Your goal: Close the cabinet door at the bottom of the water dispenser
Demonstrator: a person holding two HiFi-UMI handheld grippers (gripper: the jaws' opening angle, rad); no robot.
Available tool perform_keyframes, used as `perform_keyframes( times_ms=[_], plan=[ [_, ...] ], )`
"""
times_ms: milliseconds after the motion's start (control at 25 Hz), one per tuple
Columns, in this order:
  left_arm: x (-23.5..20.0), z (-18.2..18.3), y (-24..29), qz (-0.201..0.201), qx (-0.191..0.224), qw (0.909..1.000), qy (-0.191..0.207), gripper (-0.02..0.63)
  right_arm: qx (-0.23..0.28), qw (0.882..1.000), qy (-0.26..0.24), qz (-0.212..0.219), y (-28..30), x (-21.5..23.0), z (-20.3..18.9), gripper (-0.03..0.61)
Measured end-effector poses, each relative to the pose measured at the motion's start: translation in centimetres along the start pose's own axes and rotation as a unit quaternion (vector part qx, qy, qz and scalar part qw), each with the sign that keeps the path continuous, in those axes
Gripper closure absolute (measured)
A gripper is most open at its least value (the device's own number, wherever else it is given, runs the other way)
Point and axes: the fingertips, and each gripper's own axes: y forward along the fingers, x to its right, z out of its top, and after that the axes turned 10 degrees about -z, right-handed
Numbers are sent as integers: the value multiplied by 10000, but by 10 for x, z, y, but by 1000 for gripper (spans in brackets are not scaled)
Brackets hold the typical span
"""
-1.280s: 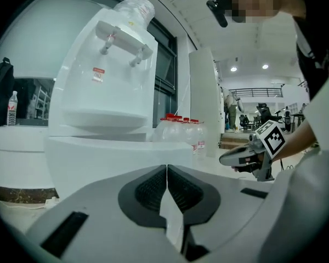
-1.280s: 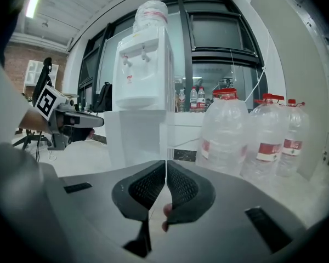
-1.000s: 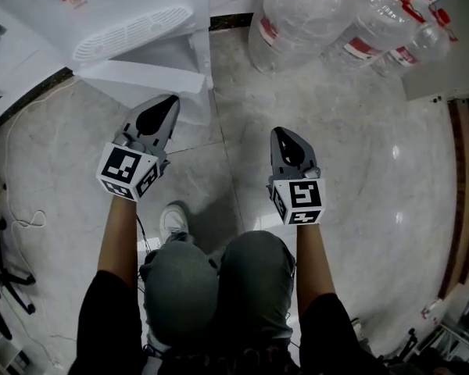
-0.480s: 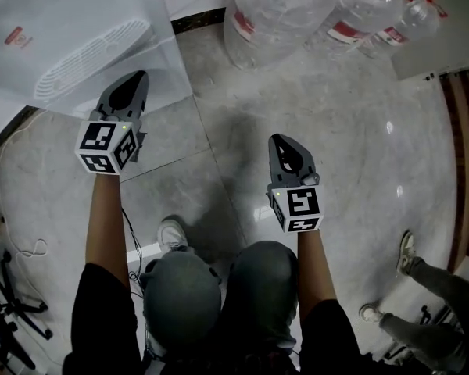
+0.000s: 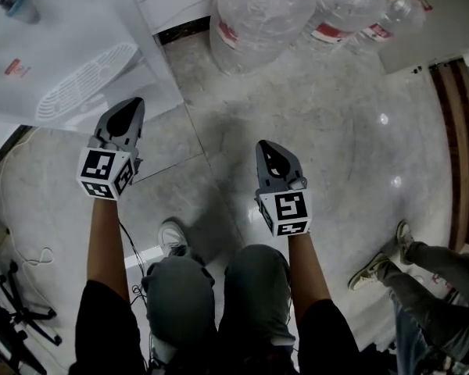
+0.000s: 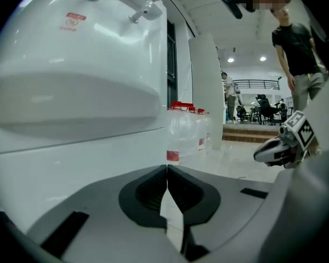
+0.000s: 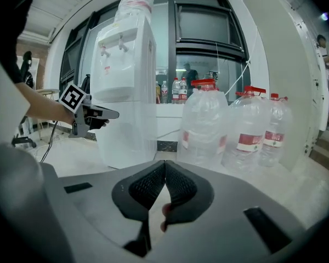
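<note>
The white water dispenser stands at the upper left of the head view, and its bottom cabinet door looks flush with the body in the right gripper view. My left gripper is shut and empty, with its tips just at the dispenser's front. In the left gripper view the white front fills the space right behind the shut left gripper. My right gripper is shut and empty too. It hangs over the grey floor, apart from the dispenser, and faces it in its own view.
Three large water bottles stand on the floor to the right of the dispenser. A person's legs and shoes show at the lower right. A white cable and a tripod lie at the left. A wooden step runs along the right.
The white panel that stuck out from the dispenser's base one second ago now lies flat. My left gripper moved left toward the dispenser. A person's legs came in at the lower right.
</note>
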Motion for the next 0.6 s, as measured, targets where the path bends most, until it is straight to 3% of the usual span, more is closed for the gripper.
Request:
perform_keyframes(
  times_ms=[200,600],
  plan=[
    [41,52,-49,51,1,9995,-309,598,-46,9998,125,166,-51,-4,55,566],
    [124,207,-179,405,66,9963,-752,598,-12,9986,259,451,-192,-8,208,566]
  ],
)
